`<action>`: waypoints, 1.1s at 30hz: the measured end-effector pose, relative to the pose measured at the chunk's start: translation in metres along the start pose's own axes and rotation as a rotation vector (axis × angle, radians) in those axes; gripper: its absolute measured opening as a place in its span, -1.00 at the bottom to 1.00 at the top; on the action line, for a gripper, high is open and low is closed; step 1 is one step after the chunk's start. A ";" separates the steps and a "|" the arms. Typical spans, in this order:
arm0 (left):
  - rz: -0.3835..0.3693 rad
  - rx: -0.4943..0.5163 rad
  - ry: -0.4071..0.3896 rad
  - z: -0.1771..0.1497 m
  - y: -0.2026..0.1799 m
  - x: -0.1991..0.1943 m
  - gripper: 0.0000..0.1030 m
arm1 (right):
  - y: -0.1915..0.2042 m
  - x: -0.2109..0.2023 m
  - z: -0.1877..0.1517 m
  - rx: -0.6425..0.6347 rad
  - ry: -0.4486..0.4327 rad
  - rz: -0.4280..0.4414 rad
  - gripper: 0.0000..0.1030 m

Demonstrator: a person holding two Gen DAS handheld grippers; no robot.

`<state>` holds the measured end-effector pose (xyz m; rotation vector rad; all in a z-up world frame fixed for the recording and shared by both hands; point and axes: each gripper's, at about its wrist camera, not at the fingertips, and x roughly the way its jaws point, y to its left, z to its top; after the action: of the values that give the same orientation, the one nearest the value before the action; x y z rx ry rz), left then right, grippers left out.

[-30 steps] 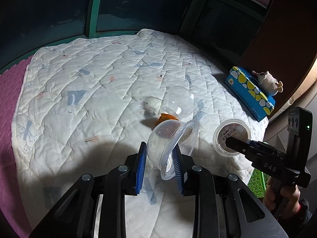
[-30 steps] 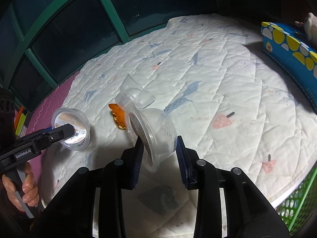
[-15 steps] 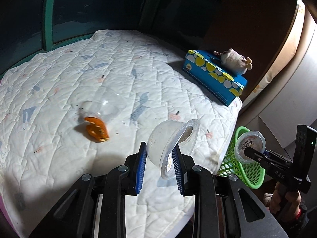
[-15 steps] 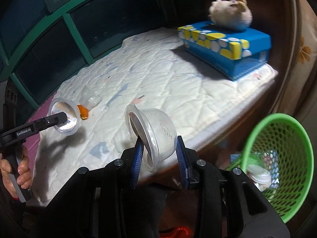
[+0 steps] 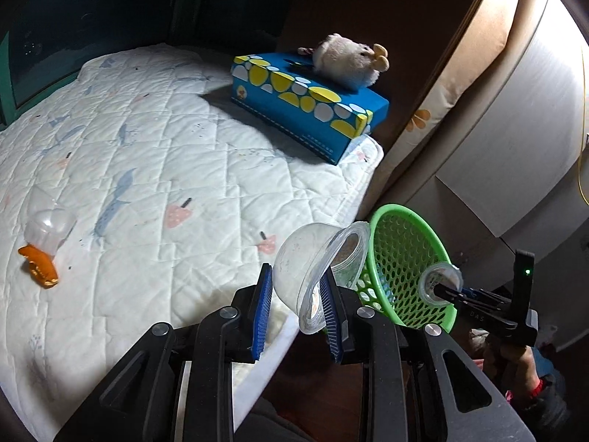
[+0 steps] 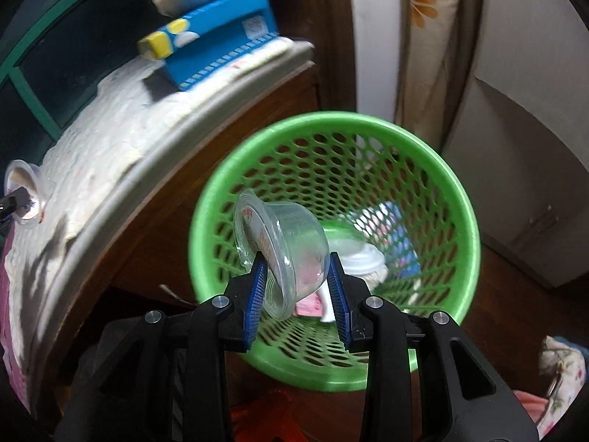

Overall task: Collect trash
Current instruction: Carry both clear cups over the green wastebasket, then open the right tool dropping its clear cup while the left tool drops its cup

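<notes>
My left gripper (image 5: 296,285) is shut on a clear plastic cup (image 5: 313,258), held over the bed's edge beside the green mesh basket (image 5: 405,258). My right gripper (image 6: 298,280) is shut on a second clear plastic cup (image 6: 283,243), held right over the mouth of the green basket (image 6: 456,199). That gripper and its cup (image 5: 440,281) show in front of the basket in the left wrist view. The left gripper's cup (image 6: 22,191) shows at the far left of the right wrist view. A third clear cup (image 5: 49,226) lies on the quilt with an orange scrap (image 5: 38,267).
A white quilted bed (image 5: 165,147) carries a blue tissue box (image 5: 309,103) with a plush toy (image 5: 349,60) on top. The basket holds a white lid (image 6: 362,258) and blue packaging (image 6: 401,246). A dark wooden bed frame (image 6: 165,199) stands left of the basket; a cabinet (image 5: 515,129) behind.
Both grippers swung right, away from the bed's middle toward the basket. The right gripper's cup now hangs over the basket's mouth; the left cup has reached the bed's edge.
</notes>
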<state>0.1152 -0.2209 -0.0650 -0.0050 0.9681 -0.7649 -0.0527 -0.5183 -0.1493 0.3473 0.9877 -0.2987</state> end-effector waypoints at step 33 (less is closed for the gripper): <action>-0.107 0.238 0.230 0.003 -0.156 0.136 -0.50 | -0.052 -0.050 -0.015 0.136 -0.120 0.000 0.24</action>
<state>0.0714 -0.4169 -0.1123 0.2443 1.0951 -0.9910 -0.1109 -0.5546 -0.1218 0.4477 0.8512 -0.3831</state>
